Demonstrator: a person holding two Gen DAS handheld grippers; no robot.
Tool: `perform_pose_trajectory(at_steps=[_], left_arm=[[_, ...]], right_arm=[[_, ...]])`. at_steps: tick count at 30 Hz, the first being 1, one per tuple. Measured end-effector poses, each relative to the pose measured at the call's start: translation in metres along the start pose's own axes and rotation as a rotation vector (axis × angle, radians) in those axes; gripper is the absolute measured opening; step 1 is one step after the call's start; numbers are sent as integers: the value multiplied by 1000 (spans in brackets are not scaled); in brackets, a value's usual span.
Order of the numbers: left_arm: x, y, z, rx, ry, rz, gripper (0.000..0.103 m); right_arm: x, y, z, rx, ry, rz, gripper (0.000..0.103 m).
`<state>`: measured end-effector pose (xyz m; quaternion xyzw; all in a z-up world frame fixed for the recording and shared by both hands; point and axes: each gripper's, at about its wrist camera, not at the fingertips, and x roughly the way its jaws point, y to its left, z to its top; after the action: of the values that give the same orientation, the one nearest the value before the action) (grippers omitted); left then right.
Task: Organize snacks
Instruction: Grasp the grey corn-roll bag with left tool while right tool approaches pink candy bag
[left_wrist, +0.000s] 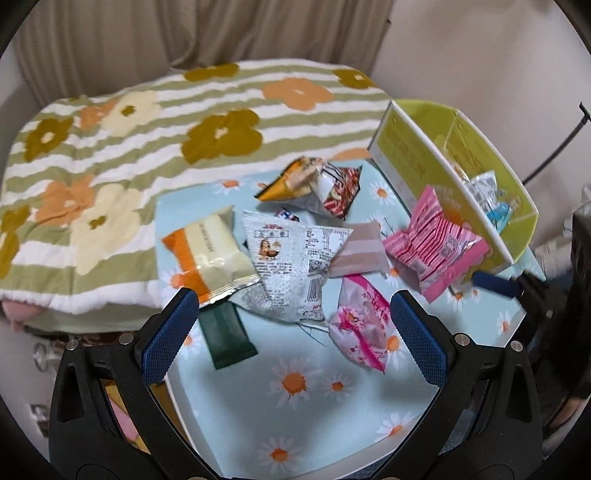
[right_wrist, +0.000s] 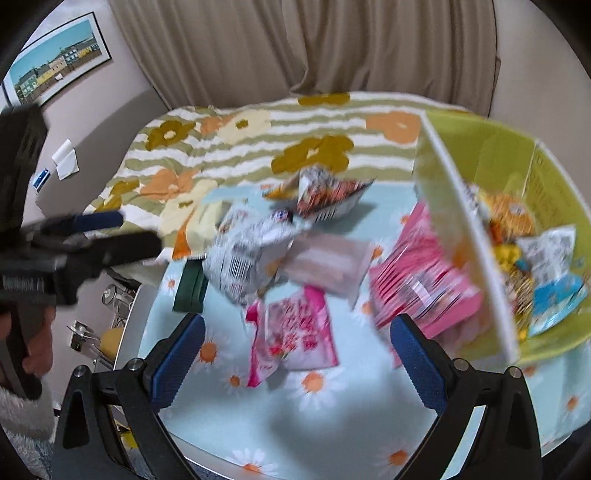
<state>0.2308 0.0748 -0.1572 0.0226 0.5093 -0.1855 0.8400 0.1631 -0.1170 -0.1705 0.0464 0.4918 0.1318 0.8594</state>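
Several snack packets lie scattered on the daisy-print table beside a green box, where some already sit. Left gripper hovers wide and empty above them. Right view, blurred: right gripper spread wide, empty, likely choosing a pink packet.

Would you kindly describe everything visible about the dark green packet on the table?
The dark green packet is a small, flat, oblong wrapper, matte and seemingly unprinted, with crimped short ends. It lies flat on the daisy-patterned tablecloth near the table's left edge. Its far end is tucked under the orange and cream packet and the white printed packet. Neither gripper touches it.
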Motion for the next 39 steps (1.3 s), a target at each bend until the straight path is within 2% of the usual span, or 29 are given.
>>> perform_pose_trajectory(at_steps=[5,13,15,23,25,29,39], left_arm=[[39,3,5,16,59,-33,102],[94,5,13,11,127,-27,98],[104,5,15,10,144,-23,94],[124,-3,14,48,187,-9,93],[127,-5,12,60,194,0,89],[130,-4,12,82,198,24,70],[127,-3,11,91,185,14,51]], right_arm=[[27,5,-11,-3,42,-3,100],[67,2,-17,-12,73,11,100],[74,1,-18,-9,80,21,100],[88,-4,-21,-4,112,31,100],[92,-5,-19,-7,117,33,100],[94,-5,-16,-16,123,31,100],[99,-5,-13,-20,129,30,100]])
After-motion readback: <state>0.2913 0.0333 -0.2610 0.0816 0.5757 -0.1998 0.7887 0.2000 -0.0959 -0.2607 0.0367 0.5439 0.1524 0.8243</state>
